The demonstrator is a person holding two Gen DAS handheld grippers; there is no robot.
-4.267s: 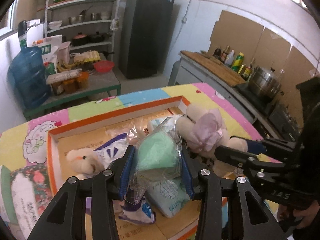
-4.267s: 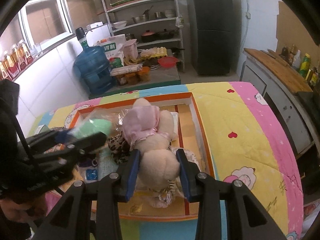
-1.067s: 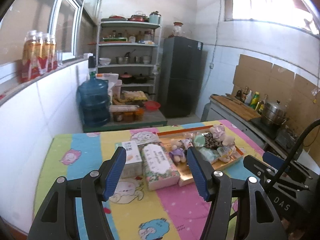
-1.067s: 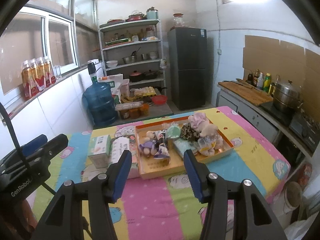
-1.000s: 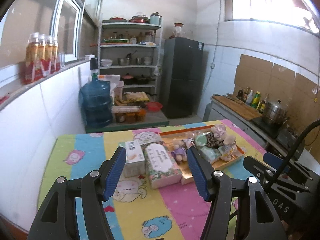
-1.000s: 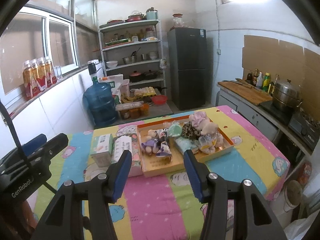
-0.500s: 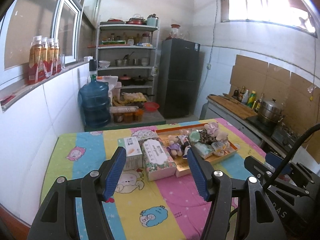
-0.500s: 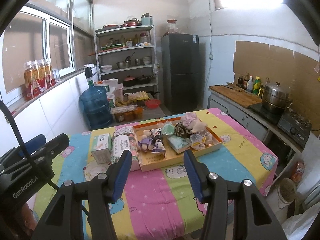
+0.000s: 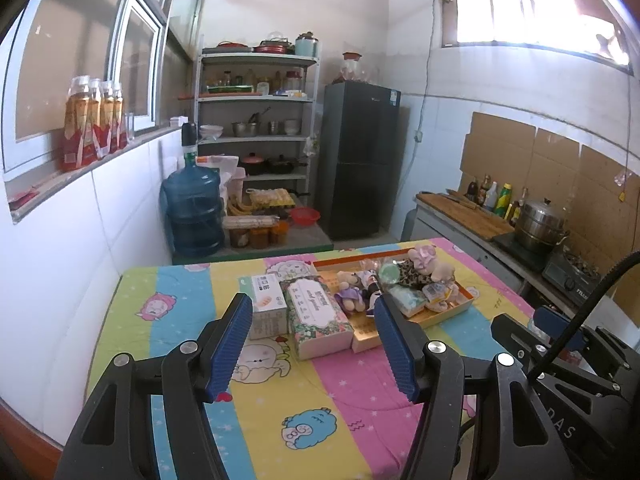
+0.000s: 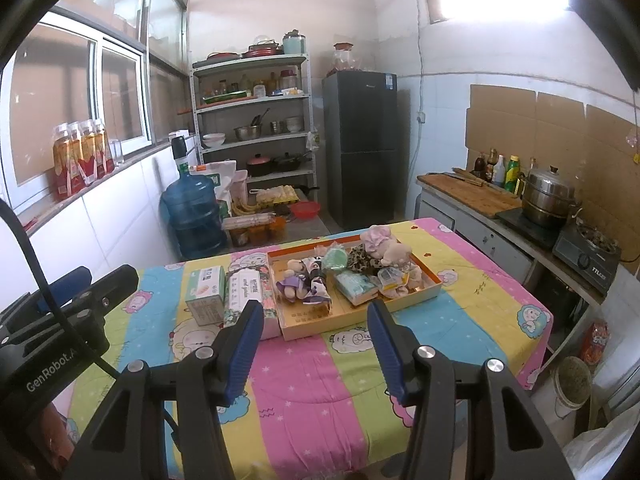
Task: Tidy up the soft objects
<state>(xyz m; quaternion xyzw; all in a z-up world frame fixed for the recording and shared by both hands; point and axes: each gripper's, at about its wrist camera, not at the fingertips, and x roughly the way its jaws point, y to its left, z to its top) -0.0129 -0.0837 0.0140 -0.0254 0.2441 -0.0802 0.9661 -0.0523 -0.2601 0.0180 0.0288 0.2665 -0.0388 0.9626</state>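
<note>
Orange tray (image 10: pixel 424 292) of perhaps seven soft toys, two tissue boxes (image 10: pixel 206 290) beside, both tools (image 9: pixel 312 344) (image 10: pixel 314 346) released, empty.

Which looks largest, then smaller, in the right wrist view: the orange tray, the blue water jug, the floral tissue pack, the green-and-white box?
1. orange tray
2. blue water jug, though it stands farther away, so its true size is unsure
3. floral tissue pack
4. green-and-white box, close to the pack in looks
</note>
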